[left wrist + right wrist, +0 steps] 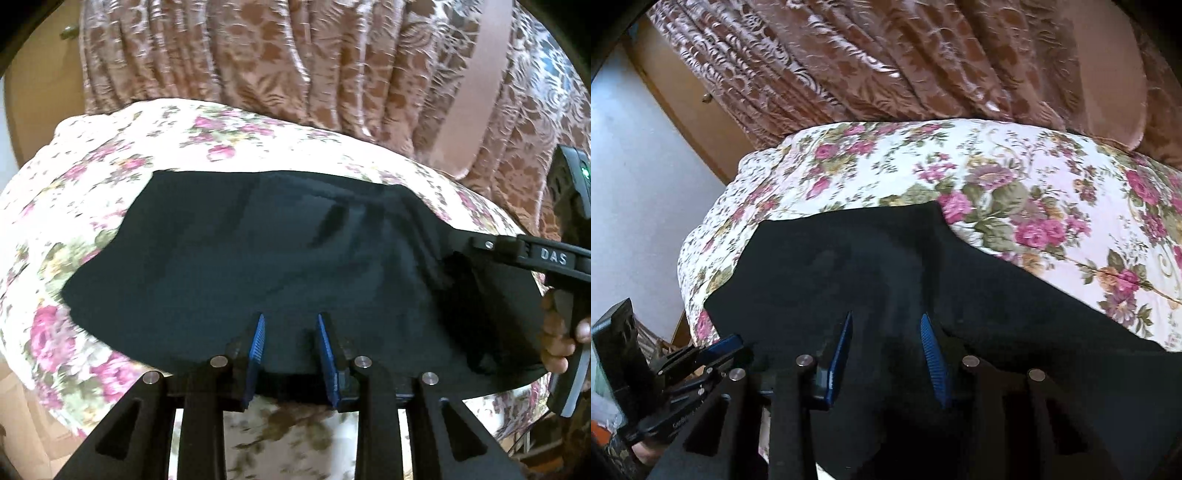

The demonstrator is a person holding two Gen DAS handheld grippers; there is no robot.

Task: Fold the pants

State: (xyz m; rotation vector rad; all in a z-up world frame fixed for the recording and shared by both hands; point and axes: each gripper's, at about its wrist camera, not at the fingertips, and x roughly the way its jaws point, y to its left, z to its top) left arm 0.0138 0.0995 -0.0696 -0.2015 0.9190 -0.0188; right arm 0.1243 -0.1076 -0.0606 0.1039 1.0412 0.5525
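Note:
The black pants (280,251) lie spread flat on the floral bed cover (110,155); they also fill the near part of the right wrist view (871,266). My left gripper (291,321) is open, its blue pads (258,336) just above the near edge of the cloth. My right gripper (886,321) is open over the pants, holding nothing. In the left wrist view the right gripper's fingers (480,245) reach onto the right end of the pants. In the right wrist view the left gripper (720,347) shows at the lower left.
A brown and pink patterned curtain (295,55) hangs behind the bed. A wooden door frame (679,96) and a pale wall (631,206) stand at the left. The bed cover (1034,192) extends to the right beyond the pants.

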